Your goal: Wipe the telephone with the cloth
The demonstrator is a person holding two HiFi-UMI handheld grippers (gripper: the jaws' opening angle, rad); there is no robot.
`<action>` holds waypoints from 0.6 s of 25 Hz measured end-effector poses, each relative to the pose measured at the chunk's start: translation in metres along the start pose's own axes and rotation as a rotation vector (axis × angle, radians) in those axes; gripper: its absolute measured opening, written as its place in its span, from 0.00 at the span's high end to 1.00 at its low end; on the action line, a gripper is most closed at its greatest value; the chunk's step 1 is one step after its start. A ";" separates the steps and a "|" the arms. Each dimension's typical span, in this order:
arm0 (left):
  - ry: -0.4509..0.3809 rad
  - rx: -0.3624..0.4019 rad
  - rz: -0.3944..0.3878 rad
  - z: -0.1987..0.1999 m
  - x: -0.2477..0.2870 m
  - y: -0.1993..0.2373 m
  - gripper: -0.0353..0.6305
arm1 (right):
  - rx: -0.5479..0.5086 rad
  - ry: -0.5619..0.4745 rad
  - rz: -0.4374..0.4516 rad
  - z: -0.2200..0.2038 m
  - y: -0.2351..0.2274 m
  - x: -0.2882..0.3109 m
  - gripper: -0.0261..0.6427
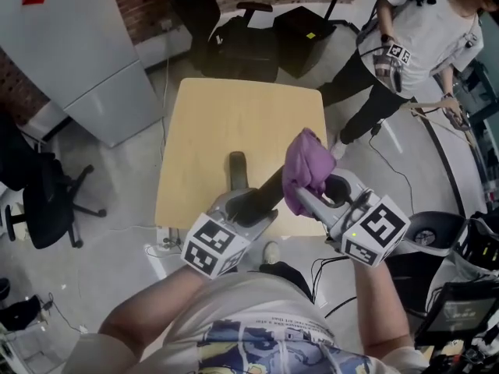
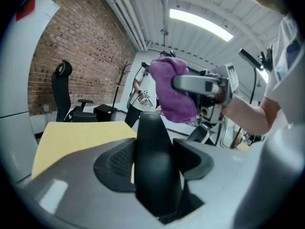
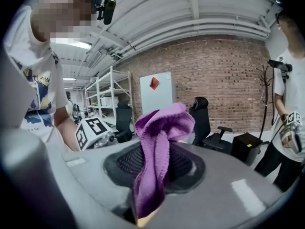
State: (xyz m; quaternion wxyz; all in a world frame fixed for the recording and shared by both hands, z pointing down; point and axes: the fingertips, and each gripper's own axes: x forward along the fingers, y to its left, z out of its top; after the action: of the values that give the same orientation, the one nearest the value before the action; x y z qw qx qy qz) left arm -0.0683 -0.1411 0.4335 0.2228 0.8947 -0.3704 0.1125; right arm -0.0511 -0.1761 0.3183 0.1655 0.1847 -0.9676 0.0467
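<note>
My left gripper is shut on a black telephone handset, held above the front edge of the yellow table. In the left gripper view the handset stands upright between the jaws. My right gripper is shut on a purple cloth, which bunches over the handset's far end. The cloth hangs down between the jaws in the right gripper view, and the cloth shows just beyond the handset in the left gripper view. A dark grey oblong piece lies on the table behind the handset.
A person with a marker on the wrist stands at the back right. Black office chairs are behind the table, another chair is at the left. A grey cabinet stands at the back left. Cables lie on the floor at the right.
</note>
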 end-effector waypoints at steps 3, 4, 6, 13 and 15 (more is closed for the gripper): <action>-0.005 -0.012 0.006 0.005 0.006 -0.003 0.57 | -0.018 -0.004 0.085 0.000 0.024 0.004 0.80; -0.008 -0.017 0.006 0.007 0.008 -0.005 0.57 | -0.022 -0.003 0.107 -0.002 0.028 0.005 0.80; -0.014 -0.026 0.003 0.010 0.010 -0.010 0.57 | -0.024 0.002 0.125 -0.006 0.029 0.005 0.80; -0.033 -0.062 0.002 0.020 0.013 -0.026 0.57 | 0.008 -0.015 0.047 -0.008 -0.022 -0.020 0.80; -0.038 -0.075 0.008 0.020 0.019 -0.029 0.57 | 0.016 -0.028 0.027 -0.010 -0.040 -0.027 0.80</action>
State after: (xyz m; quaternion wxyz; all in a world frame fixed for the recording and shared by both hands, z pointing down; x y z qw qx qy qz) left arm -0.0340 -0.1440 0.4141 0.2484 0.8864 -0.3819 0.0824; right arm -0.0090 -0.2020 0.3200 0.1496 0.1734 -0.9719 0.0543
